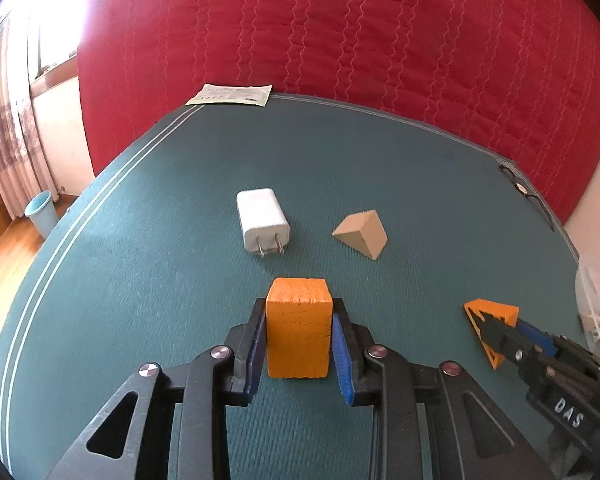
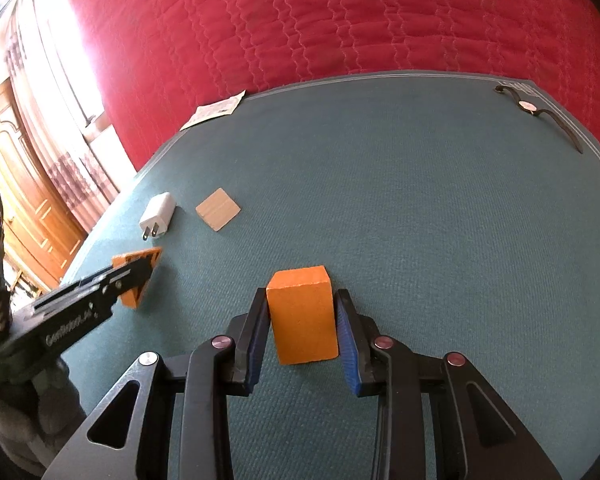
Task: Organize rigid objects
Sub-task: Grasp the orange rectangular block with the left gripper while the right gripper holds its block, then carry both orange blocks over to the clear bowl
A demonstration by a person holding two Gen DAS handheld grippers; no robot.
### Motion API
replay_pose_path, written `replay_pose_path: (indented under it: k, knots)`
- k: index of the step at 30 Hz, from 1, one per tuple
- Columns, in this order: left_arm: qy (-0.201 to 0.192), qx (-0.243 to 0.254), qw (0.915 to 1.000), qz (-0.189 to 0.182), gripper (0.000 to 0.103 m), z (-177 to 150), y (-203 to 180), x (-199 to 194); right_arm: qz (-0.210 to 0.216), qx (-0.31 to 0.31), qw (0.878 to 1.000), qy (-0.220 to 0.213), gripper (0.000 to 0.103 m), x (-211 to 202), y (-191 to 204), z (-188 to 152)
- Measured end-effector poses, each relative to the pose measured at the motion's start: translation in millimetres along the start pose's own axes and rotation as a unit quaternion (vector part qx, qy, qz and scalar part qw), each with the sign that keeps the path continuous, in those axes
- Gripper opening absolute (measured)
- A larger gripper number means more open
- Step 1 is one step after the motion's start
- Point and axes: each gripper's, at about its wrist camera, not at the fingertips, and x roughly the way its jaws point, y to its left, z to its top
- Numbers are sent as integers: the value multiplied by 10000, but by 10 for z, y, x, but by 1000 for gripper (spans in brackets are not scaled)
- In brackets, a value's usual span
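Left tool (image 1: 300, 305) is closed on an orange block (image 1: 298, 332): both blue pads are pressed against its sides, and the jaws are held apart only by the block's width. The block is held upright, with its top face toward the charger (image 1: 262, 220).

Right tool (image 2: 301, 296) is closed the same way on a second orange block (image 2: 304, 320), gripped near the pad tips (the block looks slightly skewed between them).

Whether either block rests on the counter (image 1: 140, 280) or is lifted clear cannot be told.

The left block is seen near the counter's left side, just in front of the charger, which lies flat with its prongs toward the cameras. The second block is seen well to the right of it, more toward the middle.

A tan wedge (image 1: 362, 234) lies just right of the charger, apart from it. A leaflet (image 1: 232, 94) sits at the far left corner and a watch (image 2: 528, 107) at the far right corner. A red quilt (image 1: 340, 40) fills the background.
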Motion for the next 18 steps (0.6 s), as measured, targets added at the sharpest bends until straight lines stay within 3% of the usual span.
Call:
replay_pose_path:
  k: [18]
  knots:
    - [-12, 306, 9995, -73, 31, -161, -223, -79, -27, 162, 9993, -344, 31, -199, -80, -56]
